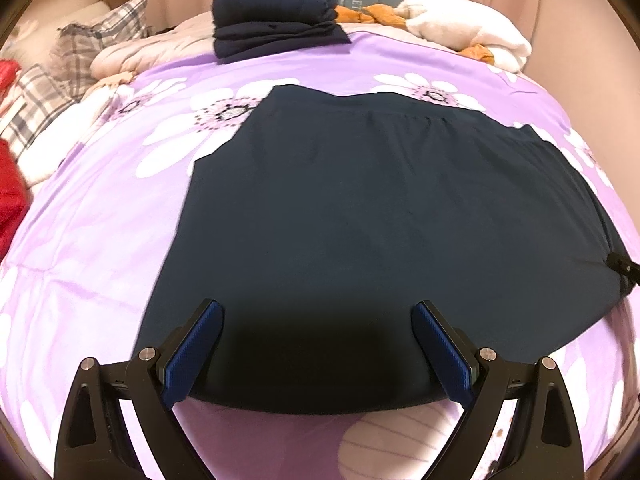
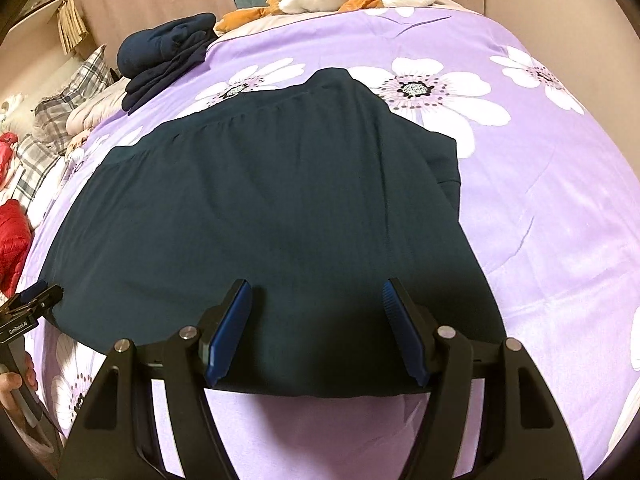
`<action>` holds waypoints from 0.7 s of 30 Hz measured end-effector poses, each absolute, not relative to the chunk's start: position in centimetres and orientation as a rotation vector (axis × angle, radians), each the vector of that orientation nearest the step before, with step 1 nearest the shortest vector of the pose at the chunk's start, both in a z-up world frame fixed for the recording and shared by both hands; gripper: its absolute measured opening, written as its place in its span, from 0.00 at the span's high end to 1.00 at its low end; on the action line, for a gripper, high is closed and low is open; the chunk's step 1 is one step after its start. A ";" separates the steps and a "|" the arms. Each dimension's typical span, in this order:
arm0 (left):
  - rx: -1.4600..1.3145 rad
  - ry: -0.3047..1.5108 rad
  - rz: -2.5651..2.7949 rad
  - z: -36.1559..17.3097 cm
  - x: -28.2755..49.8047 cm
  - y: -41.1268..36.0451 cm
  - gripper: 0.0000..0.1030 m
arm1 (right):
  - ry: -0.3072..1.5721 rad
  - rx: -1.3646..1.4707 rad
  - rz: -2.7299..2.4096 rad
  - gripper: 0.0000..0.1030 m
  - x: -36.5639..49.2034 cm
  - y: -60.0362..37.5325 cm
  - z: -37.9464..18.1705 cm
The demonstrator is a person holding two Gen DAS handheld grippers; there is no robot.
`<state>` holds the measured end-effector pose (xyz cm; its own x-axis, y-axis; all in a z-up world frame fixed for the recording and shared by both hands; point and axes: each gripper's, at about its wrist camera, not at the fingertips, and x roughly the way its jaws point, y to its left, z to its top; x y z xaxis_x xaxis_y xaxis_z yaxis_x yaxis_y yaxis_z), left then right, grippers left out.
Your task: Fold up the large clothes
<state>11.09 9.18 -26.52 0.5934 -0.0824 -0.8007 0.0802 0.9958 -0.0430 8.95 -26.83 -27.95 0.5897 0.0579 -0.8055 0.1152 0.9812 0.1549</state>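
Note:
A large dark teal garment (image 1: 380,220) lies spread flat on the purple flowered bedspread (image 1: 100,240), its gathered waistband toward the far side. My left gripper (image 1: 318,308) hovers open over the garment's near hem, with nothing between its blue pads (image 1: 192,352). In the right wrist view the same garment (image 2: 260,208) fills the middle. My right gripper (image 2: 316,284) stands open above its near edge, pads (image 2: 228,332) apart and not gripping cloth. The left gripper (image 2: 36,300) shows at the garment's left corner, a hand (image 2: 16,380) holding it.
A stack of folded dark clothes (image 1: 276,28) sits at the far side of the bed. Beside it lies a white and orange plush bundle (image 1: 460,24). Plaid pillows (image 1: 36,92) and a red jacket (image 1: 8,192) crowd the left. Bare bedspread (image 2: 540,200) lies right of the garment.

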 end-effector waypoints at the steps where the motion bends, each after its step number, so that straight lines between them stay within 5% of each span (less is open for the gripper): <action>1: -0.004 0.930 -0.090 -26.5 11.1 9.4 0.07 | 0.941 0.200 -0.035 0.35 8.9 -26.9 -27.9; 21: -0.113 0.956 0.023 -27.2 10.7 14.4 0.07 | 0.932 0.229 -0.096 0.35 8.2 -28.7 -27.4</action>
<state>10.70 14.40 -27.20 0.5773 -0.0303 -0.8159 -0.0699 0.9938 -0.0864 8.20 -28.70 -27.44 0.5940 0.0171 -0.8043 0.1804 0.9715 0.1539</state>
